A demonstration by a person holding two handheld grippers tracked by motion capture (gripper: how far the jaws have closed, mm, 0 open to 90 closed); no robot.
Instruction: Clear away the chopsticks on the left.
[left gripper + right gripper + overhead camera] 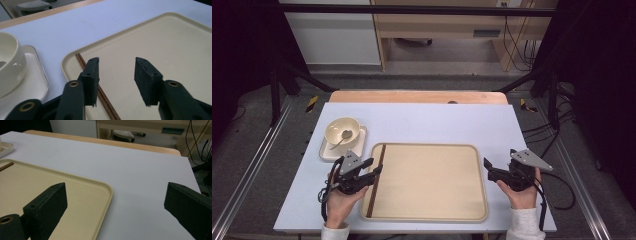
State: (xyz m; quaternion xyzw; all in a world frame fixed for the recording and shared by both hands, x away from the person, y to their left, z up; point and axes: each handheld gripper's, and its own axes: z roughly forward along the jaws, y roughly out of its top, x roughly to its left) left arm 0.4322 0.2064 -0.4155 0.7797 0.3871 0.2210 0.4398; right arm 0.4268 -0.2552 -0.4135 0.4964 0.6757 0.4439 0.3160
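Left gripper [373, 168]: fingers apart, empty, over chopsticks [376, 180] | tray [432, 216] | right gripper [488, 165]: fingers wide, empty

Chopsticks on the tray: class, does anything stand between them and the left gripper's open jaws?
Nothing visible does. The chopsticks lie bare along the tray's left edge, just below the left gripper, whose jaws stand open and empty.

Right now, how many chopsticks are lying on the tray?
2. The chopsticks lie side by side, touching, along the left edge of the tray, just under the open left gripper.
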